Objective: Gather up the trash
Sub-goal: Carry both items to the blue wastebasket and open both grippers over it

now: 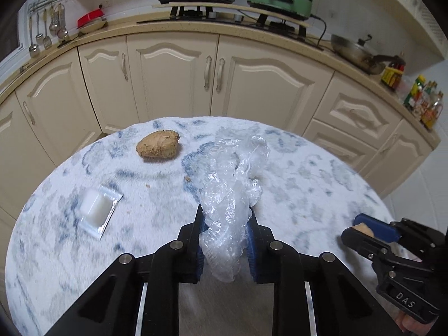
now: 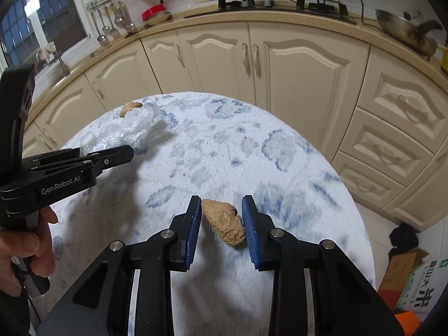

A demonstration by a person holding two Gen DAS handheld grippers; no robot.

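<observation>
Crumpled clear plastic wrap [image 1: 229, 196] is sitting pinched btwn the blue pads of the left gripper [image 1: 225, 215], trailing fwd onto the blue-patterned tablecloth [image 1: 294, 173]; right gripper [image 2: 221, 218] is clamping a small brown ginger piece [image 2: 224, 221] just above the cloth, pads touching both sides. 2 more bits are lying loose: a bigger ginger chunk [image 1: 158, 147] near the far table edge and a white sachet [image 1: 98, 210] to the wrap's left, well apart from both grippers.

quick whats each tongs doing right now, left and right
left tongs: shut on the crumpled clear plastic bag.
right tongs: shut on the small brown lump.
</observation>
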